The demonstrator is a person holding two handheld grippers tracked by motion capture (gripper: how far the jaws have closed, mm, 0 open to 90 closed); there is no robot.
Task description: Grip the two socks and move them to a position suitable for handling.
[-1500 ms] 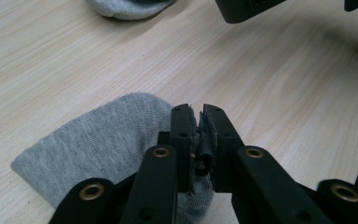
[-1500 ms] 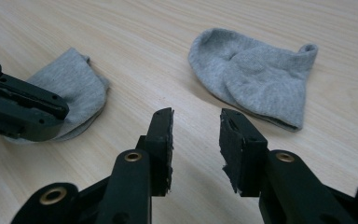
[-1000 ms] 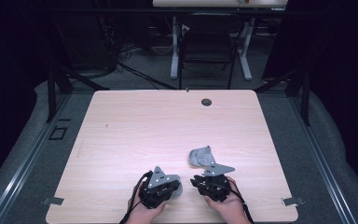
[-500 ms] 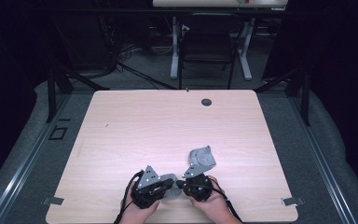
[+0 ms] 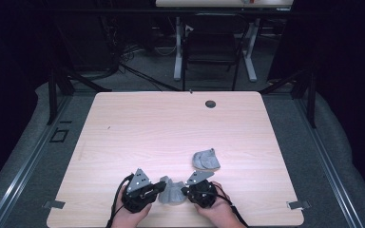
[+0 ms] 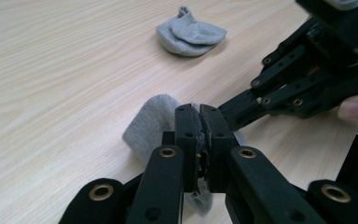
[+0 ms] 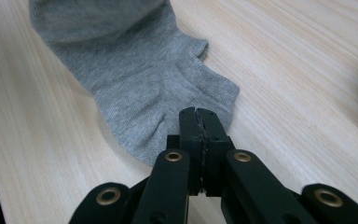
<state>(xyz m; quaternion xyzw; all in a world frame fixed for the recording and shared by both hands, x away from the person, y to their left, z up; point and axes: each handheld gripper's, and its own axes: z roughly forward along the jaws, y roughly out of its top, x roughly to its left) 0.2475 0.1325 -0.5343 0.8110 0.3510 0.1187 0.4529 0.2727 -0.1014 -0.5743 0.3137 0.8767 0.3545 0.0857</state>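
Socks are the work in hand: one grey sock (image 5: pixel 172 192) lies at the near edge of the desk (image 5: pixel 171 128), stretched between the two tongs, and a second sock (image 5: pixel 206 160) sits crumpled a little farther in, just beyond the right tongs and apart from them. In the high view the left tongs (image 5: pixel 160 189) come at the near sock from its left end and the right tongs (image 5: pixel 184 191) from its right end, each with a hand behind it at the bottom edge. In the left gripper view the left tongs (image 6: pixel 200 135) are pinched together with grey cloth caught between the jaws, the sock (image 6: pixel 151 122) bulging out to one side and a bit of it hanging below; the right tongs (image 6: pixel 230 112) reach in from the right to the same sock, and the second sock (image 6: pixel 189 33) lies well behind on the bare wood. In the right gripper view the right tongs (image 7: pixel 199 126) have just closed, and the jaws now stand tight together on the edge of the sock (image 7: pixel 135 70), near its cuff, while the rest of the cloth spreads flat on the desk ahead of them.
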